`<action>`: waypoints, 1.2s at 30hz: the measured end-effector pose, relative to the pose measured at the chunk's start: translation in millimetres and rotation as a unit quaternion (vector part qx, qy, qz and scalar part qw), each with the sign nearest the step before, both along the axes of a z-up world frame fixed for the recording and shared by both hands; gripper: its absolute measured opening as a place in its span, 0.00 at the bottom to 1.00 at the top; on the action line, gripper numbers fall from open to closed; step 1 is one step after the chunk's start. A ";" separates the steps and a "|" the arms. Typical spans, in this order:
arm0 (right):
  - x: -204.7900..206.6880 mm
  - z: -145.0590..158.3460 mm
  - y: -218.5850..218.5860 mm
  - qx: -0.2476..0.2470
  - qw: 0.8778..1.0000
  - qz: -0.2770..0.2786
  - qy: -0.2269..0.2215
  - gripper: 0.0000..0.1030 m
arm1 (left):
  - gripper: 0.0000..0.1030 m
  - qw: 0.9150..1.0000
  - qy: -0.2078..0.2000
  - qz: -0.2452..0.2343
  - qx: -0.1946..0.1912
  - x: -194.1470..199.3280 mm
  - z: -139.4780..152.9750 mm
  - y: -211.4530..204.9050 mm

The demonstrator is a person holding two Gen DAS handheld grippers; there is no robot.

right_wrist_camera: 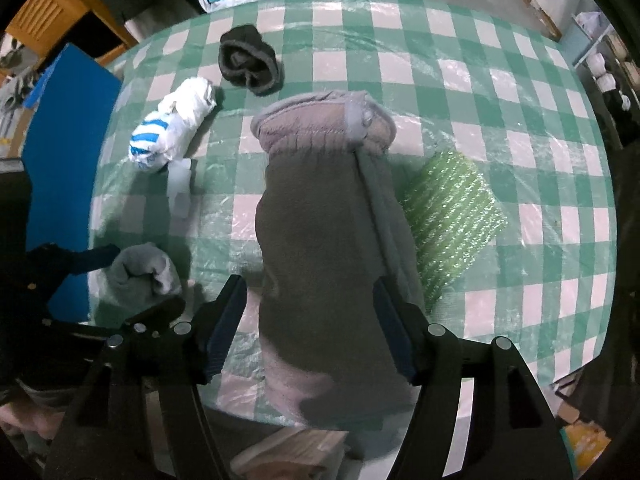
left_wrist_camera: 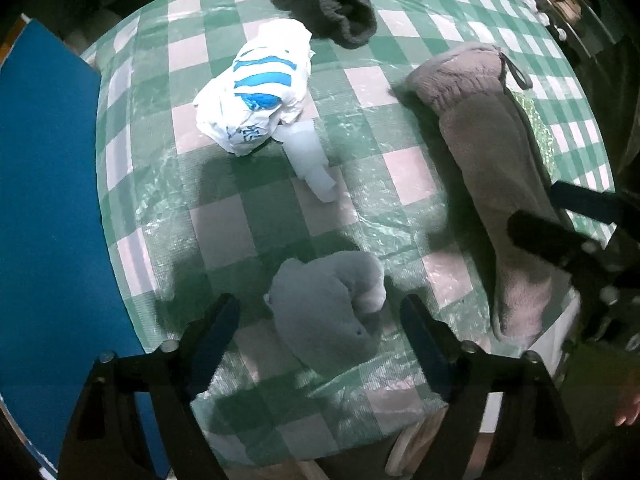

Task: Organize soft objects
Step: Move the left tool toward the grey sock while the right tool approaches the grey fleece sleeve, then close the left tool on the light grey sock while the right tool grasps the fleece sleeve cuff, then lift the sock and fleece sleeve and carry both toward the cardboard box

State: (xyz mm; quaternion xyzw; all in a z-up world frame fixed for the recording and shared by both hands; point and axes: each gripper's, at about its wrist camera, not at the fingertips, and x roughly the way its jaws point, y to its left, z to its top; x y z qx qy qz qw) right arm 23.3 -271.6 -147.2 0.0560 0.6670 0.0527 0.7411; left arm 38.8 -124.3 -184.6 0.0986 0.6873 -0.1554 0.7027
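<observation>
The long grey fleece mitten lies on the green-and-white checked tabletop, its long axis running from the near edge toward the far side, cuffed opening pointing away and its rounded tip at the near edge. The right tongs stand open with 1 finger on each side of the mitten's lower part; whether the pads touch the fleece cannot be told. Just right of the mitten lies a shiny green ribbed pad, partly tucked under it. Left of the mitten's tip sits a rolled light grey sock bundle, and the left tongs are open around it, fingers apart from the fabric on both sides. Farther from the near edge, left of the mitten's cuff, a crumpled white plastic bag with blue stripes lies with its long axis slanting away toward a dark grey knitted hat, which sits beyond the mitten's cuff.
</observation>
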 end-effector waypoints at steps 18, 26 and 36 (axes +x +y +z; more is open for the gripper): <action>8.8 -40.2 31.3 -0.073 0.997 0.007 0.010 0.64 | 0.33 1.000 -0.003 -0.019 -0.003 -13.0 -6.6 -9.3; 5.4 -37.5 21.9 -0.082 0.996 0.014 0.001 0.20 | 0.28 1.000 -0.021 -0.022 -0.001 -5.3 7.1 -3.0; 3.0 -4.5 11.3 -0.044 0.999 0.003 -0.026 0.16 | 0.27 0.998 -0.053 -0.025 -0.008 -6.1 41.9 -1.7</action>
